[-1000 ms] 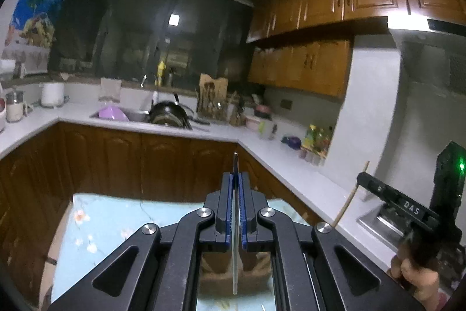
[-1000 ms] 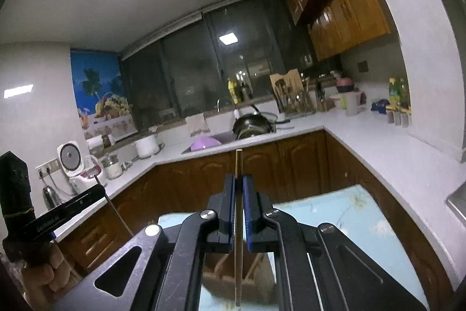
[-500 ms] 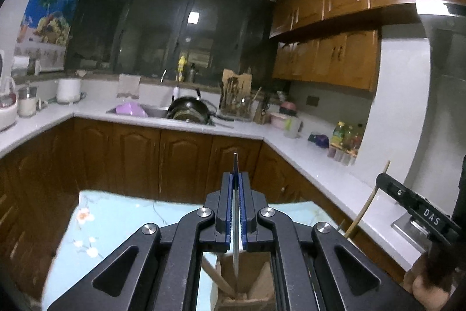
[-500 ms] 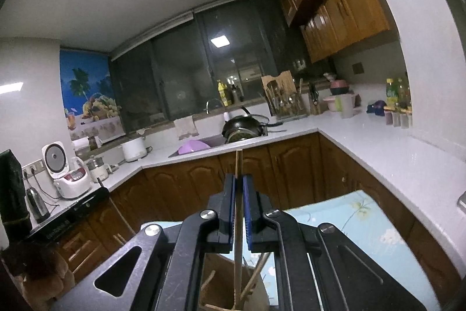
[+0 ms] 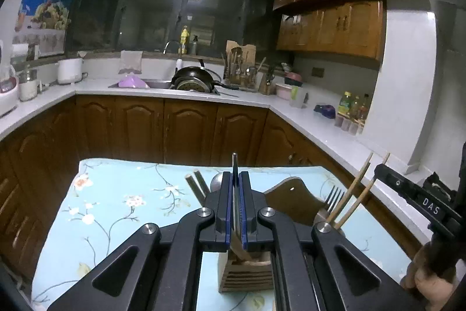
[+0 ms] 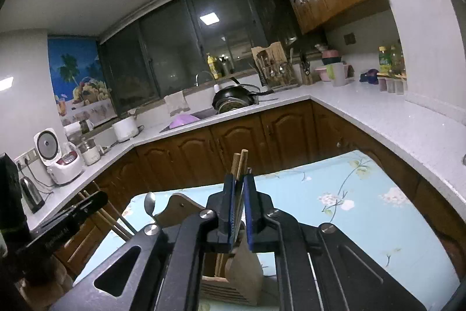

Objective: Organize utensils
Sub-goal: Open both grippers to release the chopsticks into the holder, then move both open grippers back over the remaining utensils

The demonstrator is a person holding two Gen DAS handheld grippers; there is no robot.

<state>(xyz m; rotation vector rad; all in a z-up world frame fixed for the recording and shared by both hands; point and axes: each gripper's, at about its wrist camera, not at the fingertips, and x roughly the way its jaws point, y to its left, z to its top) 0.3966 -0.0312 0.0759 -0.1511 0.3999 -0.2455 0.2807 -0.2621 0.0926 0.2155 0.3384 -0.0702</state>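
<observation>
The left gripper (image 5: 236, 194) is clamped on a thin metal utensil (image 5: 234, 165) and the right gripper (image 6: 238, 203), lettered "DAS" on its side, on wooden chopsticks (image 6: 241, 162), both over the wooden holder (image 5: 247, 276) on the floral cloth (image 5: 122, 194).

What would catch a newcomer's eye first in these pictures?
The left hand-held gripper fills the foreground, shut on a thin metal utensil above a wooden utensil holder on the floral tablecloth. The right hand-held gripper clamps wooden chopsticks over the same holder.
</observation>
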